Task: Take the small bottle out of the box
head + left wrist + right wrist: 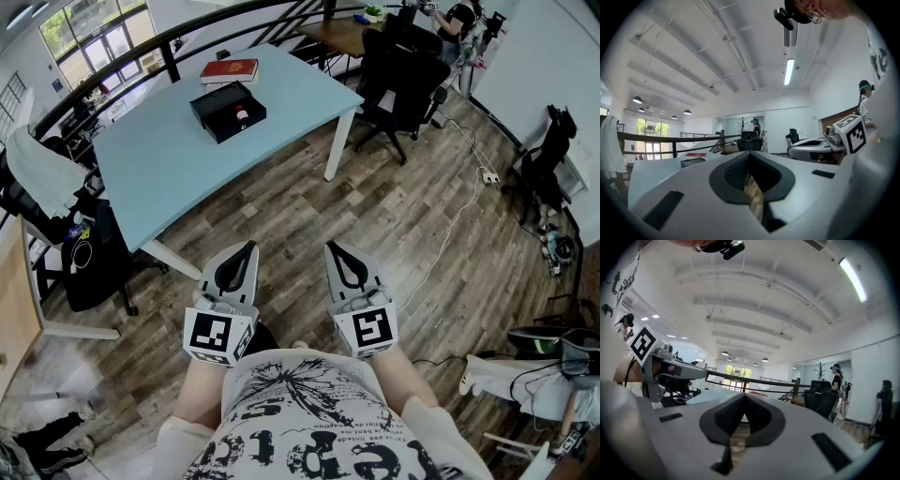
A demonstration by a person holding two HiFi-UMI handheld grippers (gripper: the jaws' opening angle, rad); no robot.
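Observation:
An open black box [228, 112] lies on the light blue table [169, 159] far ahead in the head view. Inside it lies a small bottle [243, 115] with a red label. Both grippers hang close to my body over the wood floor, well short of the table. My left gripper [250, 247] is shut with its jaw tips together and nothing between them. My right gripper [332, 248] is likewise shut and empty. In the left gripper view the box [693, 161] shows small and distant beyond the jaws.
A red book [230, 70] lies on the table behind the box. Black office chairs [405, 70] stand right of the table, and a chair with bags [80, 244] sits at its left end. A cable and power strip [487, 176] lie on the floor to the right.

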